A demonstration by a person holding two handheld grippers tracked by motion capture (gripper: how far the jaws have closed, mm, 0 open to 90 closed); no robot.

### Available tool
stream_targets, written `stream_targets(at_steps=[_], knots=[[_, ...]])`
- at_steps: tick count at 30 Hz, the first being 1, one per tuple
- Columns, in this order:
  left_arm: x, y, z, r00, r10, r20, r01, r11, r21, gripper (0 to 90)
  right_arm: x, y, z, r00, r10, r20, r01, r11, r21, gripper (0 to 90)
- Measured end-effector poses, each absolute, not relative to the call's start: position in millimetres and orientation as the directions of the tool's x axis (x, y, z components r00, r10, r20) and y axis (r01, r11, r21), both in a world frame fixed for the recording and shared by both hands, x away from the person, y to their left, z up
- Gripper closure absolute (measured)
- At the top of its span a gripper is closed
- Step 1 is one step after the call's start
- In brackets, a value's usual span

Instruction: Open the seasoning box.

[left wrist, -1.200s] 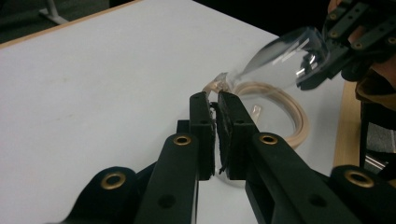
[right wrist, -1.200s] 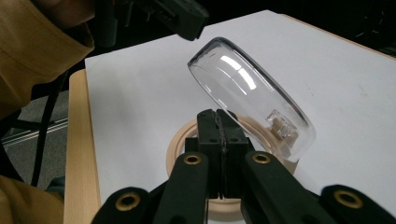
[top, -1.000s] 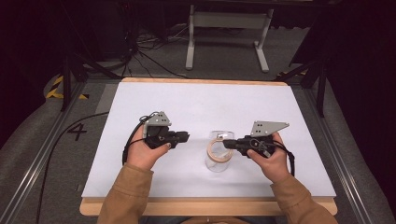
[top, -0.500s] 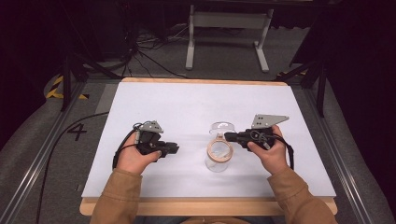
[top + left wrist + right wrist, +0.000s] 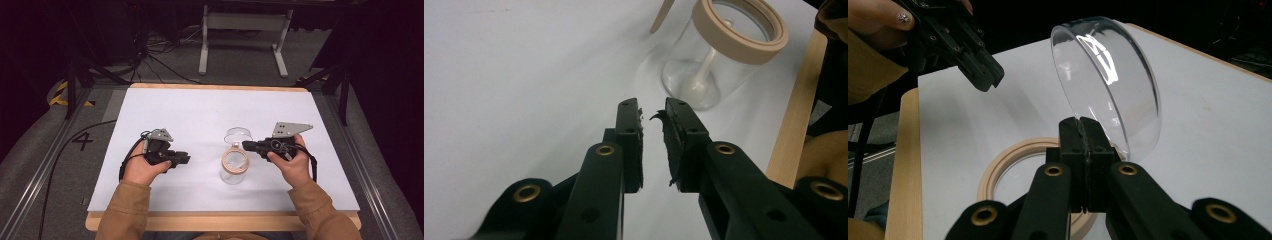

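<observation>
a clear glass jar point(image 5: 235, 162) with a beige ring point(image 5: 235, 161) round its mouth stands on the white table point(image 5: 200, 115), a little toward the person's edge and right of the middle. from above, the right gripper point(image 5: 246, 145) comes in level from the right, its closed tip at the far side of the jar's rim, and just beyond the jar a clear round lid point(image 5: 238, 135) stands tilted up on its edge. in the right gripper view the two black jaws are pressed tight together with no gap between them, right at the lower edge of the clear lid point(image 5: 1108, 75), which leans up and away above the beige ring point(image 5: 998, 170); the pads seem to pinch the lid's hinge tab, though the tab itself is hidden between them. the left gripper point(image 5: 184, 159) hangs over bare table well left of the jar, pointing toward it and apart from it. in the left gripper view its jaws stand a narrow way apart with nothing between them, the worn pads point(image 5: 636, 145) ragged at their edges; they have just been opening. past them stands the jar point(image 5: 711, 65) with its beige ring point(image 5: 739, 30), and a beige strap point(image 5: 661, 17) rises from the ring's far side. the left gripper point(image 5: 985, 75) also shows in the right gripper view, above the table near the wooden edge point(image 5: 900, 165).
</observation>
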State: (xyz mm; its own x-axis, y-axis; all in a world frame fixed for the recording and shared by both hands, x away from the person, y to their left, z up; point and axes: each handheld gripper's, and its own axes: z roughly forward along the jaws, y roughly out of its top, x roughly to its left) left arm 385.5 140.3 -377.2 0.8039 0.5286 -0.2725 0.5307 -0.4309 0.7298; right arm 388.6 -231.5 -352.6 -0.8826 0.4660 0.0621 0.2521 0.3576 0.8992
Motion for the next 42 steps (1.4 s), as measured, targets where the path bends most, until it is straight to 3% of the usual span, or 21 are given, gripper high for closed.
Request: stream_targets(at_steps=[11,21,29,42], knots=[[387,151,-368,0.800,0.540,-0.261,0.517,-0.400,0.757,74.2,382,-253,-338,-0.864,0.500,0.050,0.238,0.320,0.917,90.0],[391,167,-366,0.767,0.587,-0.258,0.539,-0.372,0.755,71.7,384,-298,-332,-0.793,0.606,0.053,0.289,0.299,0.909,89.5],[393,179,-368,0.731,0.629,-0.264,0.571,-0.354,0.740,69.5,388,-328,-333,-0.726,0.687,0.029,0.340,0.322,0.884,83.1],[406,195,-389,0.662,0.699,-0.272,0.640,-0.338,0.690,68.9,401,-353,-351,-0.662,0.745,0.075,0.445,0.311,0.840,74.6]])
